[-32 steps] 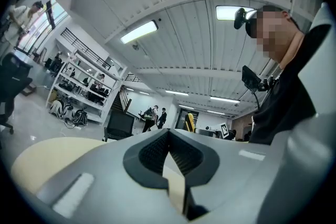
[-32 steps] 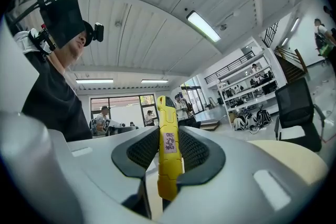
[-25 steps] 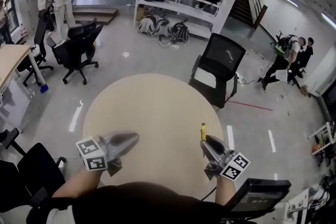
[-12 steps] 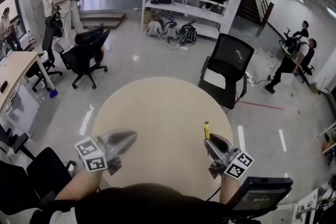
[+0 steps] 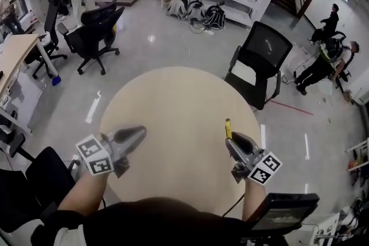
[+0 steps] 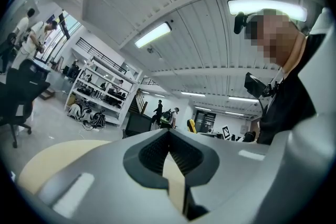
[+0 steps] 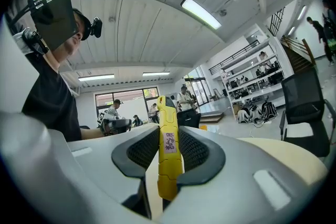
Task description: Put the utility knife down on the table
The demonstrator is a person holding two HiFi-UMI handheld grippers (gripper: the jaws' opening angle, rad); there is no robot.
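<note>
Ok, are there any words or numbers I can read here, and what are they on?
Label on the yellow utility knife: handwritten, too blurred to read.
Marker cubes on the left gripper and right gripper: black-and-white squares, no words.
Nothing else is readable.

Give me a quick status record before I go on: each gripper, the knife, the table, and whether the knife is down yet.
left gripper: shut, nothing between its jaws, over the table's near left part
right gripper: shut on the yellow utility knife
knife pose: clamped between the pads, its far end sticking out past the jaw tips, away from the person
surface: round beige table, under both grippers
knife set down: not yet, it is gripped
beyond the table: black office chair
</note>
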